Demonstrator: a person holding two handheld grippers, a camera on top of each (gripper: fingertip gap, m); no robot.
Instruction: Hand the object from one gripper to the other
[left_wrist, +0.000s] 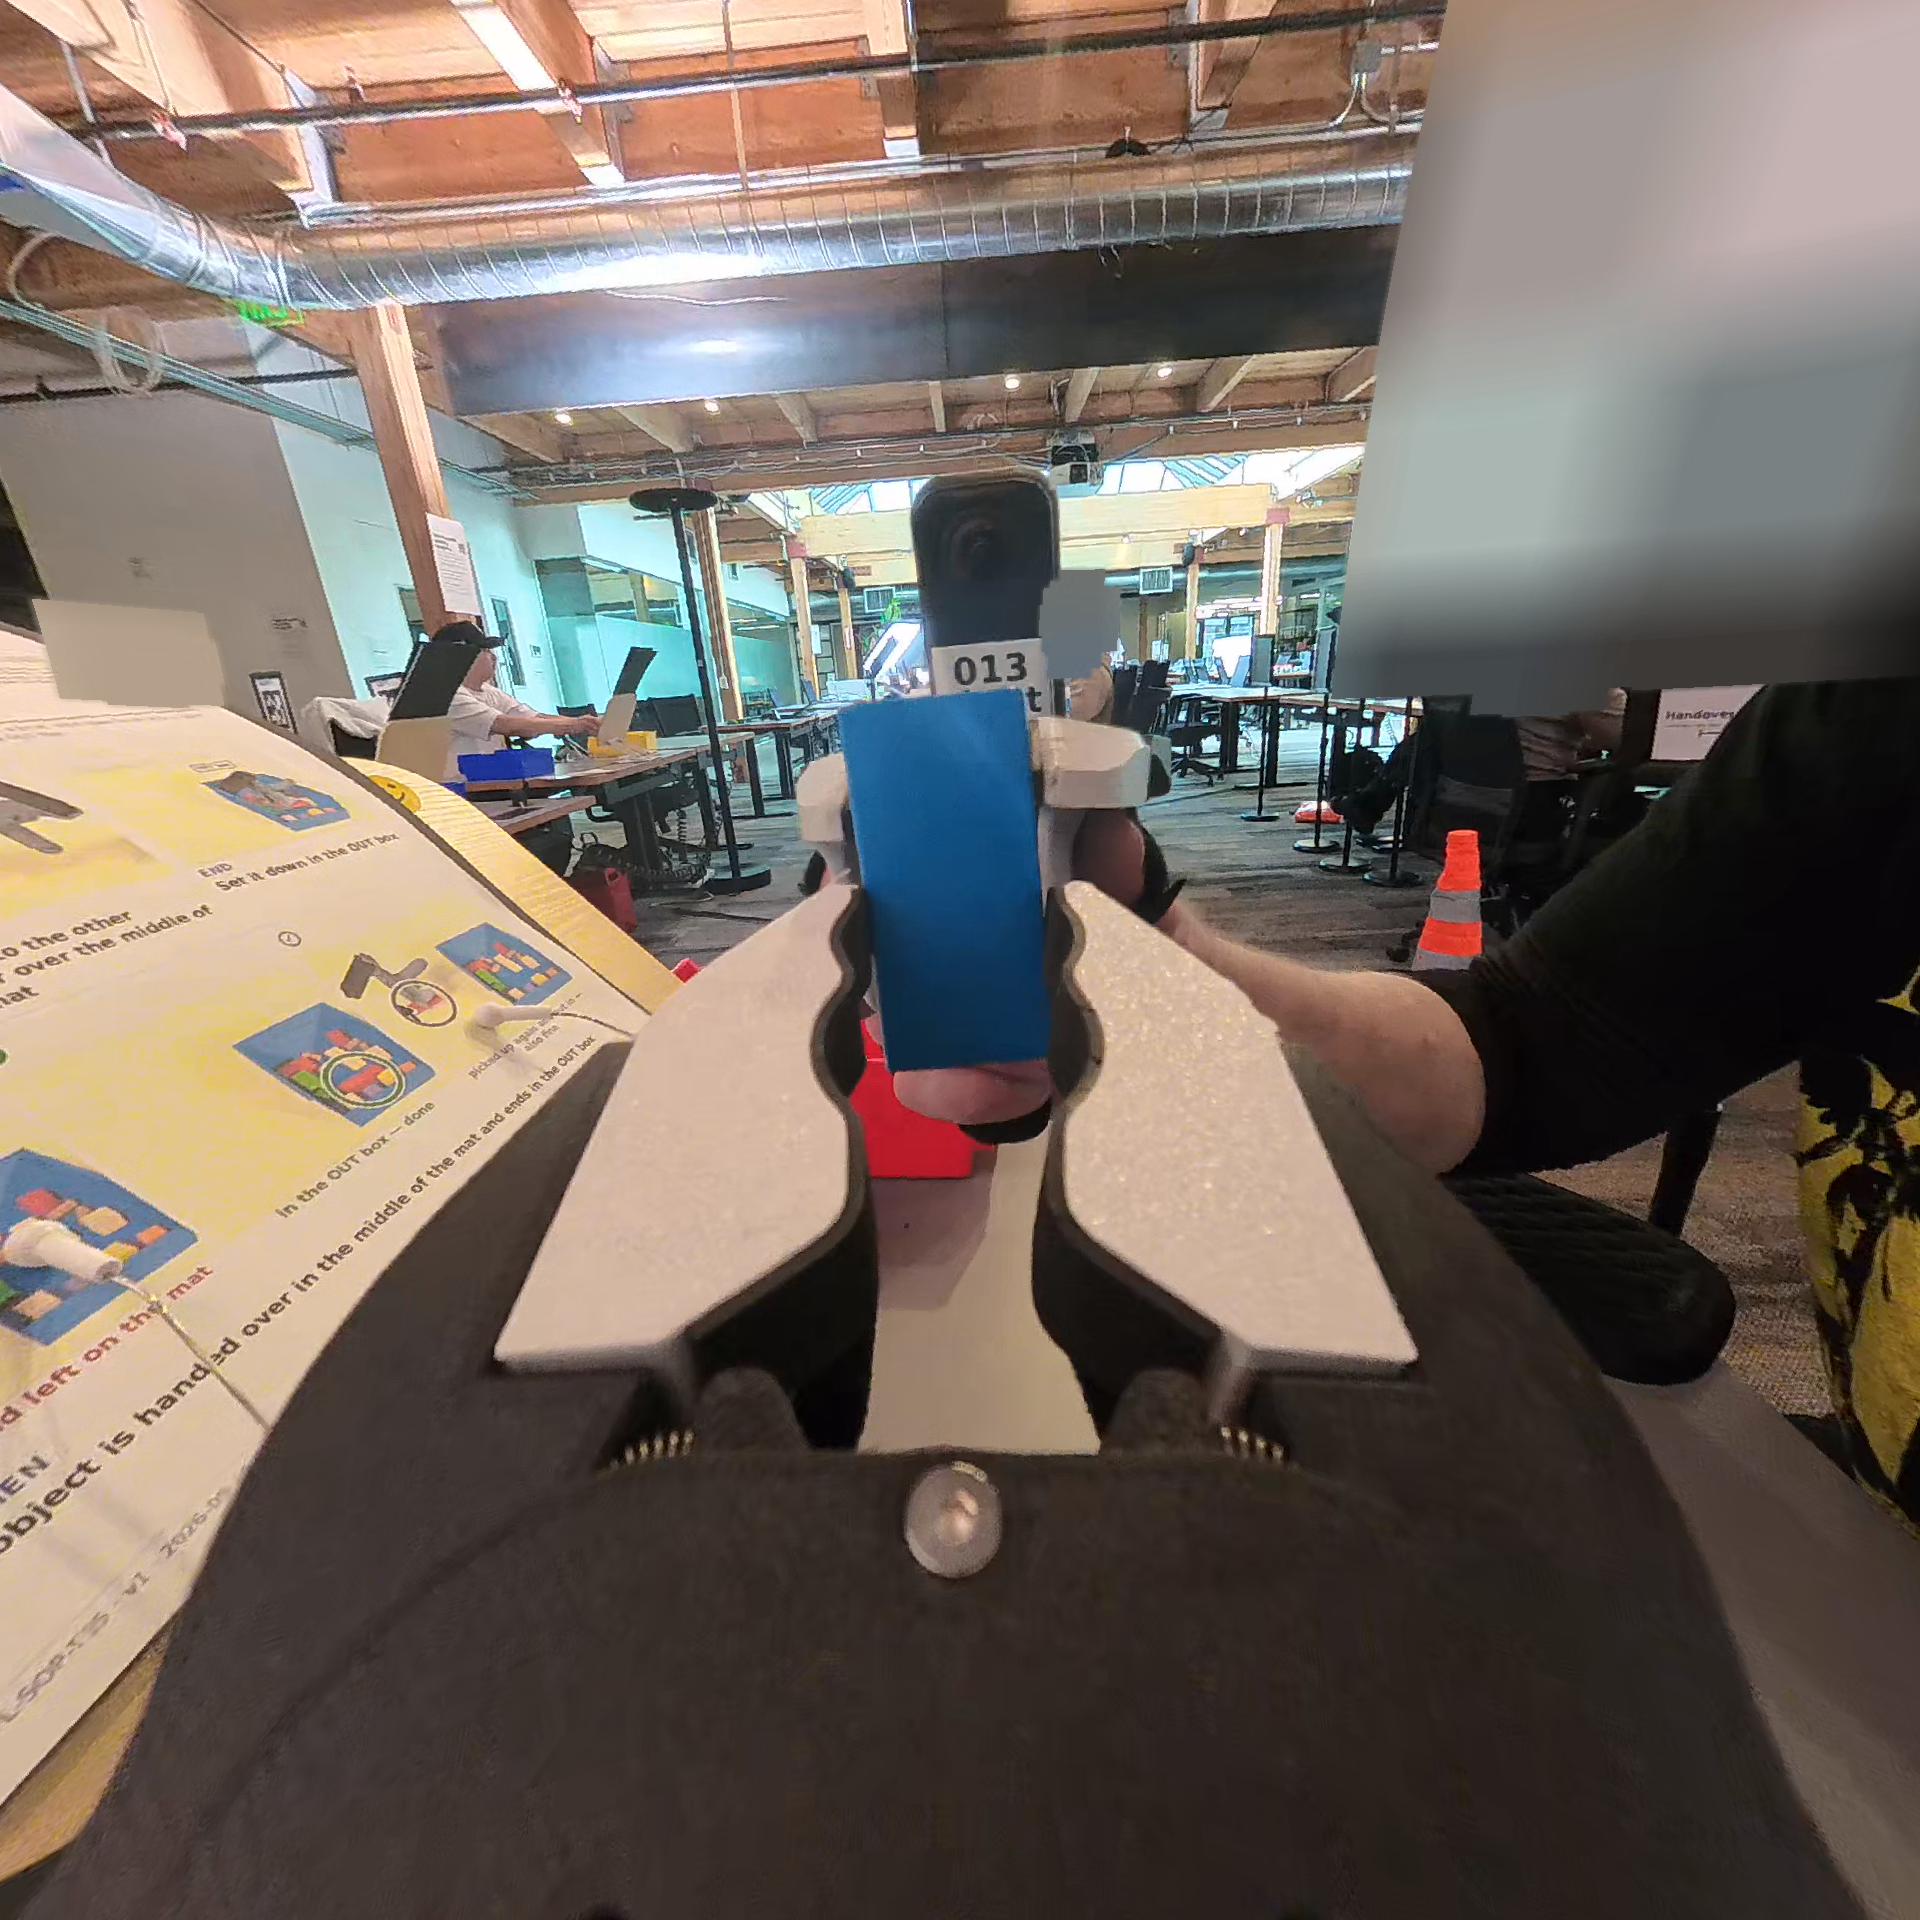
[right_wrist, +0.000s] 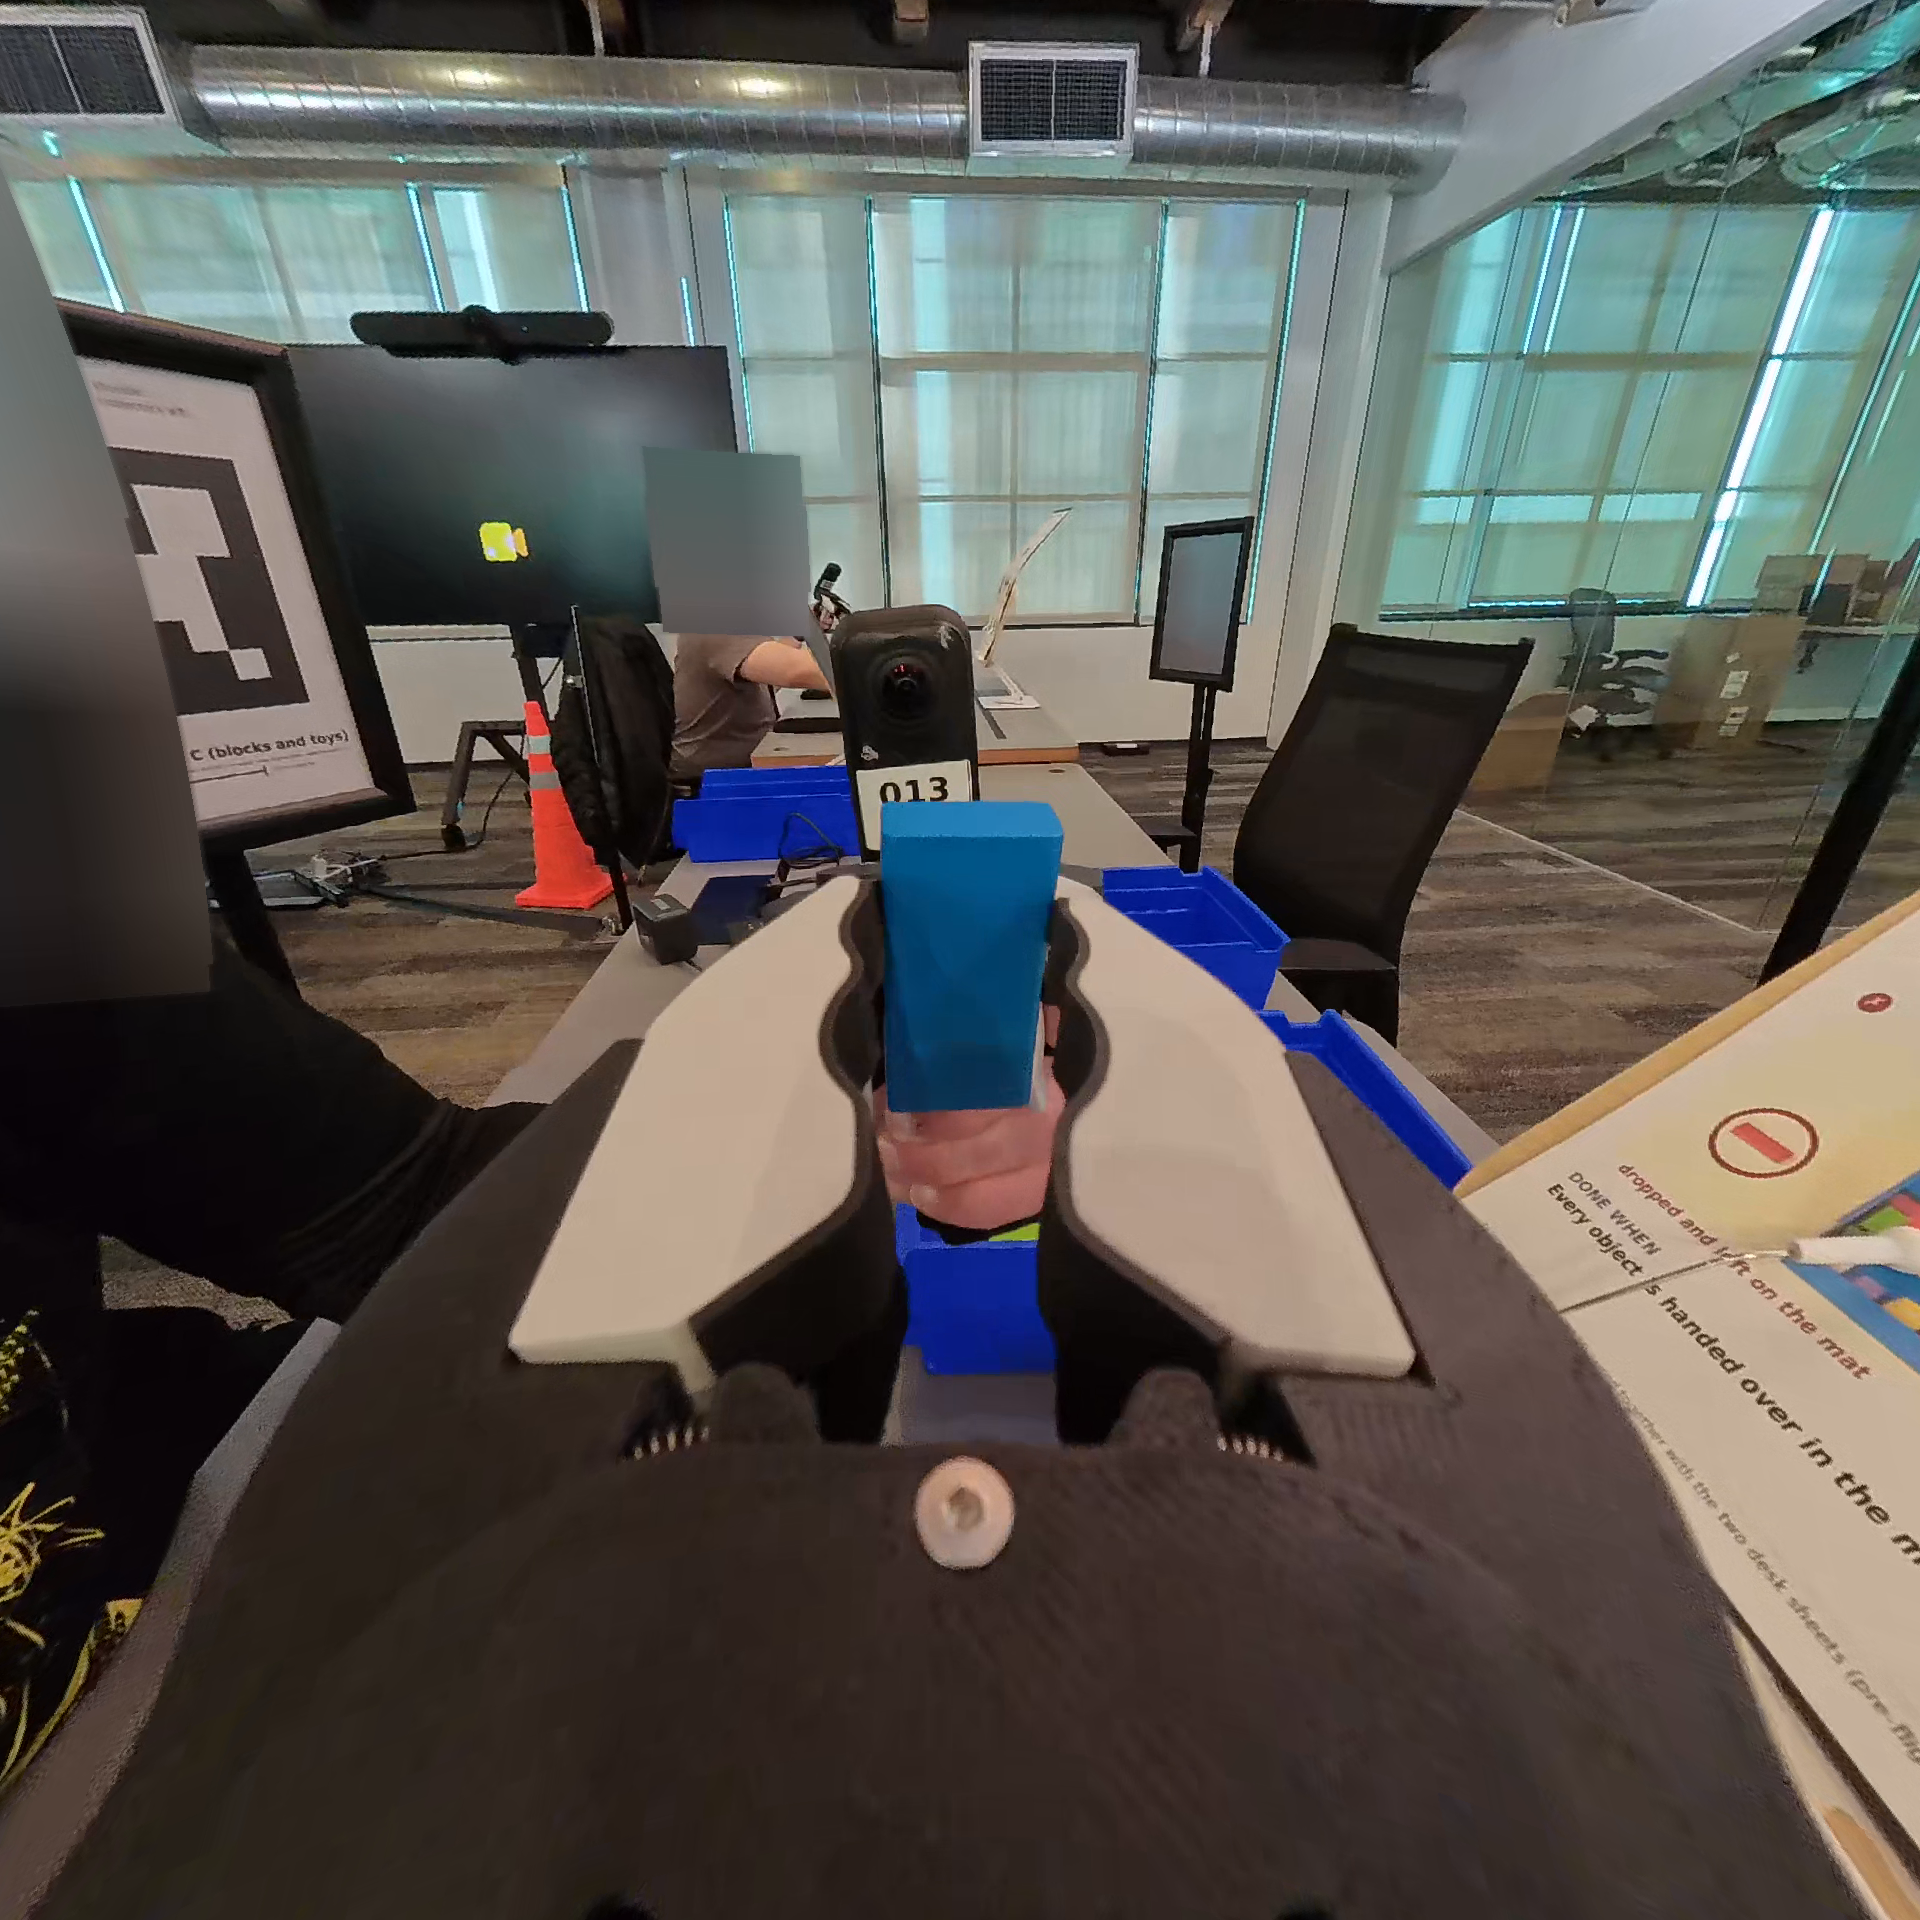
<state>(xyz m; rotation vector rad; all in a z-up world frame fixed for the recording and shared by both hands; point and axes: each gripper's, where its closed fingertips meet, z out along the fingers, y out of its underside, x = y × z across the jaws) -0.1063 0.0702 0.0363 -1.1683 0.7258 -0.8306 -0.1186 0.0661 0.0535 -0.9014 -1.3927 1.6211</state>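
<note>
A blue rectangular block (left_wrist: 951, 883) stands upright in the air between the two grippers. In the left wrist view my left gripper (left_wrist: 956, 935) is shut on its lower half, both dark pads pressed against its sides. The right gripper's white fingers (left_wrist: 1096, 769) clasp the block's upper part from the far side. In the right wrist view my right gripper (right_wrist: 961, 935) is shut on the same blue block (right_wrist: 961, 956), pads against both sides. The left gripper's camera (right_wrist: 904, 696) faces me just behind the block.
A red bin (left_wrist: 914, 1132) lies below the block. Blue bins (right_wrist: 1195, 914) stand on the grey table (right_wrist: 1122, 821). A printed instruction sheet (left_wrist: 208, 1039) lies at the left. An orange cone (left_wrist: 1455, 904) and a black chair (right_wrist: 1371, 790) stand farther off. A person's forearm (left_wrist: 1351, 1039) comes in from the right. The tips of both grippers are at nearly the same place.
</note>
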